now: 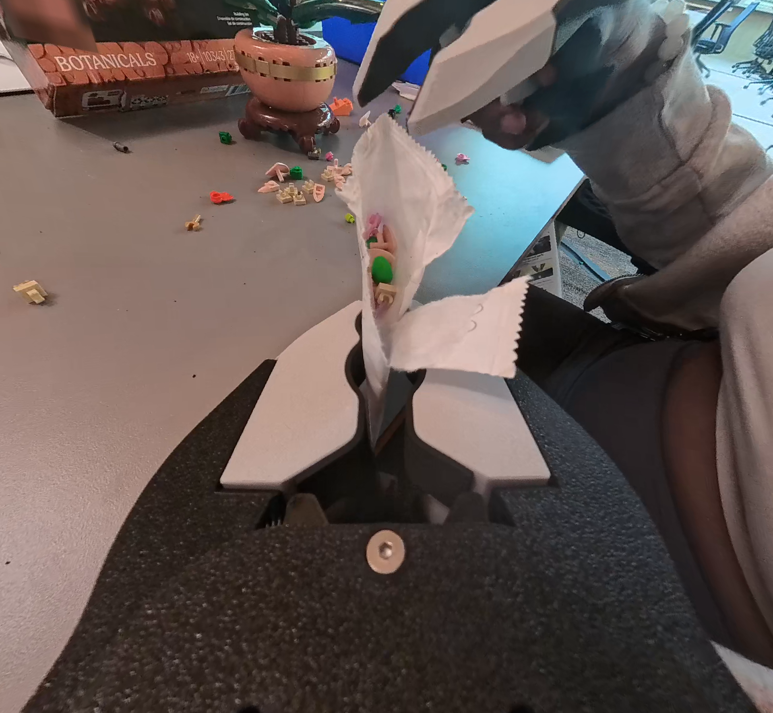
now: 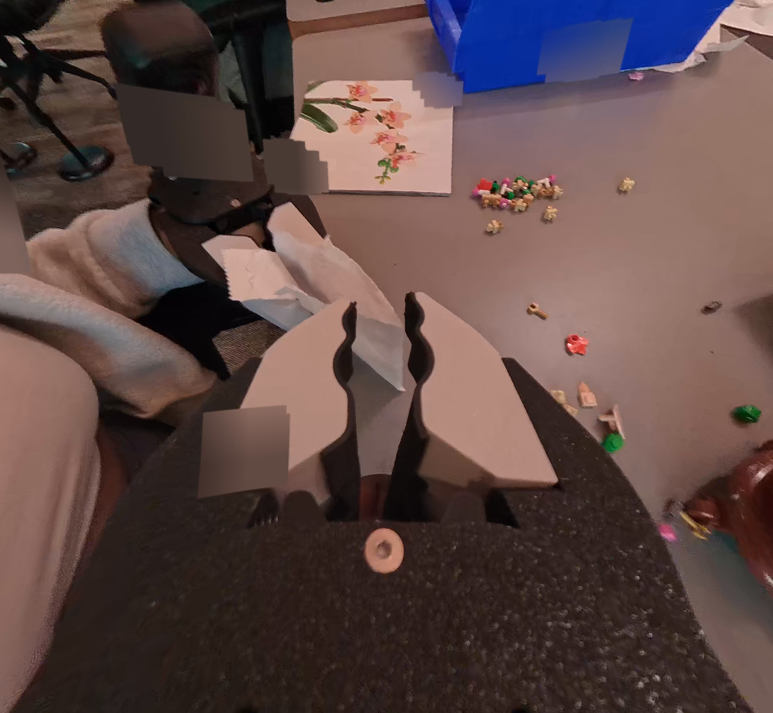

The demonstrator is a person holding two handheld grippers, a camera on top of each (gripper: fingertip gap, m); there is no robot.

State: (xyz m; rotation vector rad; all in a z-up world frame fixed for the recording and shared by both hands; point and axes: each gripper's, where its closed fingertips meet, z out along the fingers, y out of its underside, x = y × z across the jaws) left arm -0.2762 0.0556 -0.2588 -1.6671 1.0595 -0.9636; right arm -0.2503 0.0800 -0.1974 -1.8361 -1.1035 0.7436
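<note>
Over the near edge of the grey desk (image 1: pixel 125 358), the left tool (image 1: pixel 378 341) is closed on the lower end of a white paper bag (image 1: pixel 401 199), which stands roughly upright between its pale fingers (image 1: pixel 309 392). The bag is torn open along one side; a loose flap with a zigzag edge (image 1: pixel 460 337) hangs to the right, and small pink, green and tan bricks (image 1: pixel 380 266) are visible inside the opening. The right tool (image 1: pixel 389 107) hangs above and just beyond the bag's top corner, its jaws parted and holding nothing; in the right wrist view the same tool (image 2: pixel 380 308) shows a clear gap between its fingers, with the bag (image 2: pixel 334 270) lying behind and partly between the tips, though contact cannot be confirmed. On the desk, well apart from the bag, stand a pink brick-built flowerpot (image 1: pixel 284 74) on a dark brown stand, and behind it a printed product box (image 1: pixel 121 66). Loose small bricks (image 1: pixel 293 187) are scattered between the pot and the bag. The right wrist view also shows a booklet with flower artwork (image 2: pixel 385 137), a cluster of mixed bricks (image 2: pixel 516 193) beside it, and a blue plastic bin (image 2: pixel 564 15) at the far edge. A person's light sleeve (image 1: pixel 652 158) is seen behind the right tool.
</note>
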